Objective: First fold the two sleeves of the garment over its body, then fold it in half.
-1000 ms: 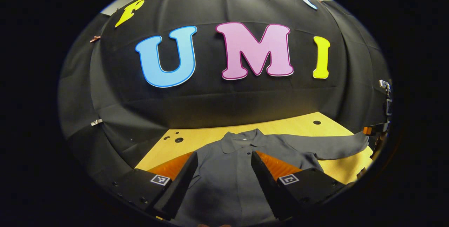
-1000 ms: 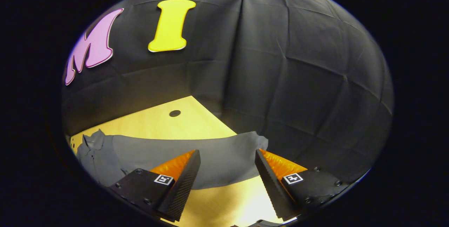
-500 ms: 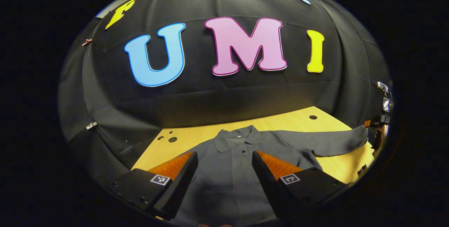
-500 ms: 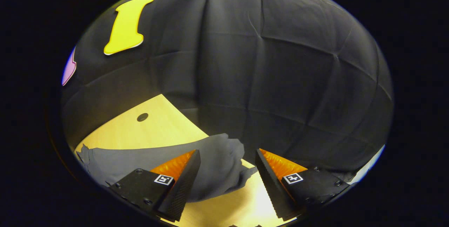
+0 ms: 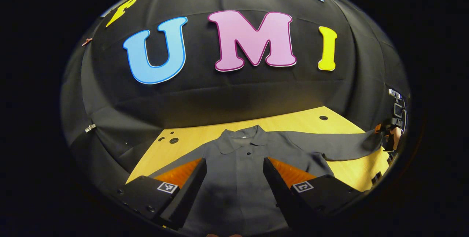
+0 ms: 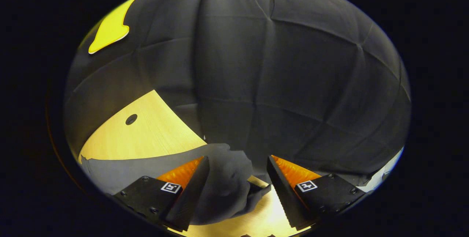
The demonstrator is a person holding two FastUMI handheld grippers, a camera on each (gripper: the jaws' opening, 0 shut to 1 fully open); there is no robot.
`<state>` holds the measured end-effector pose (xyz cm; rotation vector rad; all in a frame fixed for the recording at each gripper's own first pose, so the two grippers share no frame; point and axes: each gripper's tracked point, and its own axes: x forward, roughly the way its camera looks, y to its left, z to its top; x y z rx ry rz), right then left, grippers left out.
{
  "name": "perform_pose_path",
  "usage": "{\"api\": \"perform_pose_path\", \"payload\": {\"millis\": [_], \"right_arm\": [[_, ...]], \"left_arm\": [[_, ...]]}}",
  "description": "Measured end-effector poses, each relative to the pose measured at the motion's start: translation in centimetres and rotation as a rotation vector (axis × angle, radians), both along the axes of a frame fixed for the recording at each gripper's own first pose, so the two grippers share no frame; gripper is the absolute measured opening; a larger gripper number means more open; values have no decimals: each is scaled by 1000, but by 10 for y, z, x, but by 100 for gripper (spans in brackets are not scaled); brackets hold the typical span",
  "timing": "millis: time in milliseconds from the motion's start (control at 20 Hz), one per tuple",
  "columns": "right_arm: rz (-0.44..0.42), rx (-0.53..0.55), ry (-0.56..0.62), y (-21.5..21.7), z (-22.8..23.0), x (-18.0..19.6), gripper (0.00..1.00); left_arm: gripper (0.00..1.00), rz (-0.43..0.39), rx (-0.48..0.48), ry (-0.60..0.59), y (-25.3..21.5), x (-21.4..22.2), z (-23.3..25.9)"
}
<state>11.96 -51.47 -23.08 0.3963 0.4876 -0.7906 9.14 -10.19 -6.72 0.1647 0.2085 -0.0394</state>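
A dark grey collared shirt (image 5: 238, 178) lies flat, front up, on the wooden table (image 5: 293, 123), its collar (image 5: 242, 140) towards the wall. My left gripper (image 5: 234, 162) hovers open over the shirt's body, nothing between its fingers. One long sleeve (image 5: 337, 148) stretches out to the right, where the right gripper (image 5: 390, 134) and a hand sit at its end. In the right gripper view the sleeve's cuff (image 6: 229, 178) is bunched and lies between the fingers of my right gripper (image 6: 237, 158), which stands open around it.
The black cloth wall stands close behind the table on the far and right sides. Round holes (image 5: 174, 140) (image 6: 131, 119) mark the tabletop. Bare wood (image 6: 146, 138) lies beyond the sleeve, and the table's right edge is near the cuff.
My right gripper has swung right and closed in on the sleeve end, whose cuff now bunches between its fingers. The left gripper has drawn back a little, still open.
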Motion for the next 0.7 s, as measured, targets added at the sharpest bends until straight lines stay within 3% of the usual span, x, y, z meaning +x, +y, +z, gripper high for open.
{"api": "perform_pose_path", "payload": {"millis": [300, 400, 650, 700], "right_arm": [[31, 60, 41, 4, -24, 9, 97], [48, 68, 35, 10, -19, 17, 83], [69, 75, 51, 18, -22, 21, 12], [81, 67, 50, 20, -20, 23, 28]], "left_arm": [[98, 18, -13, 13, 3, -1, -5], [98, 34, -20, 21, 7, -3, -7], [98, 58, -25, 30, 16, -6, -9], [98, 61, -27, 29, 17, -7, -8]]}}
